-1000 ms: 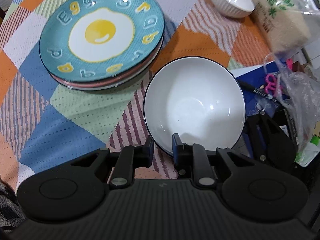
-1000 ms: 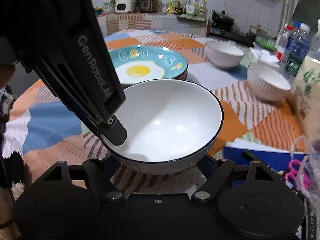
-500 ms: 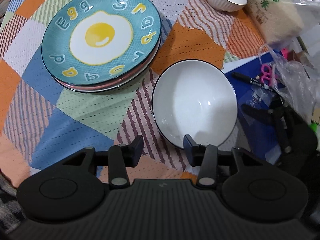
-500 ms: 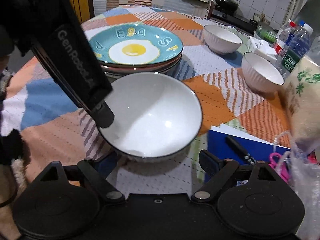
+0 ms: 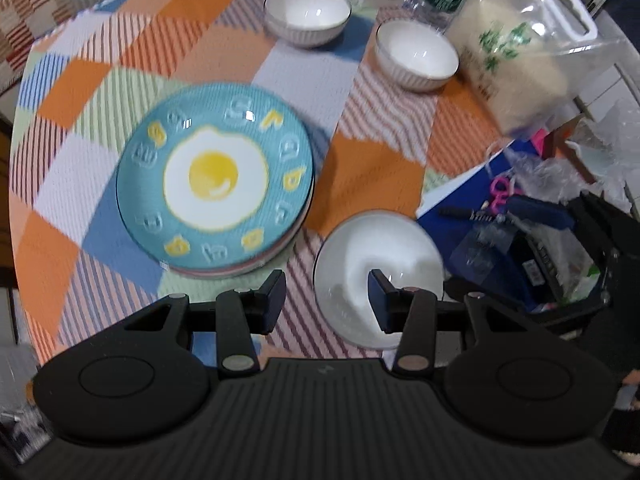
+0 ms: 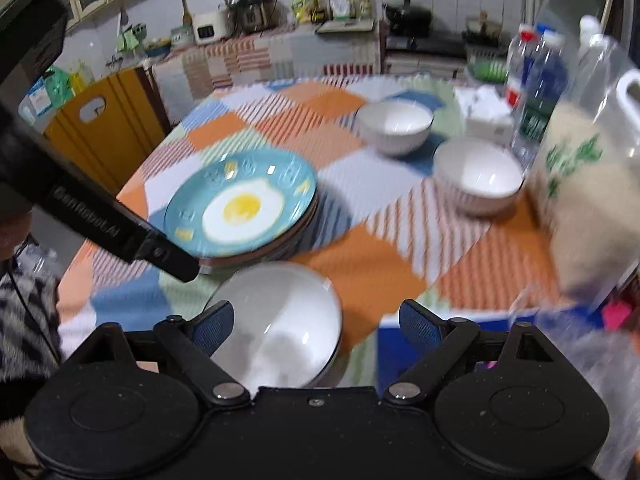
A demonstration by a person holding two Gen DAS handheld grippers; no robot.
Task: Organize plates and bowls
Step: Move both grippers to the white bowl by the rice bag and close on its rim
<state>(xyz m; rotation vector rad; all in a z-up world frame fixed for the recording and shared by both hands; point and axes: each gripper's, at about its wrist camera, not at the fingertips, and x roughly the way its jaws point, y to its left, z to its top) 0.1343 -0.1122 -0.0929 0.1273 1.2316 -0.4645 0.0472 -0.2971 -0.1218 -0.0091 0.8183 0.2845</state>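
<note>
Both grippers have let go of the large bowl (image 5: pixel 378 276) and lifted away since a second ago, when the left gripper pinched its rim and the right cradled it from below. The bowl now sits alone on the patchwork tablecloth (image 5: pixel 376 172), near the table's front edge and just beside the plate stack (image 5: pixel 216 180), whose top plate shows a fried egg. The left gripper (image 5: pixel 326 300) hangs above the bowl's near rim with jaws parted and nothing between them. The right gripper (image 6: pixel 316 324) is wide apart, also empty, its view angled across the table. Two smaller ribbed bowls (image 5: pixel 307 10) (image 5: pixel 417 54) stand well apart at the far side, next to a rice bag (image 5: pixel 516 60). The large bowl seems parked by the plates as a base, probably so the small bowls can be gathered next.
</note>
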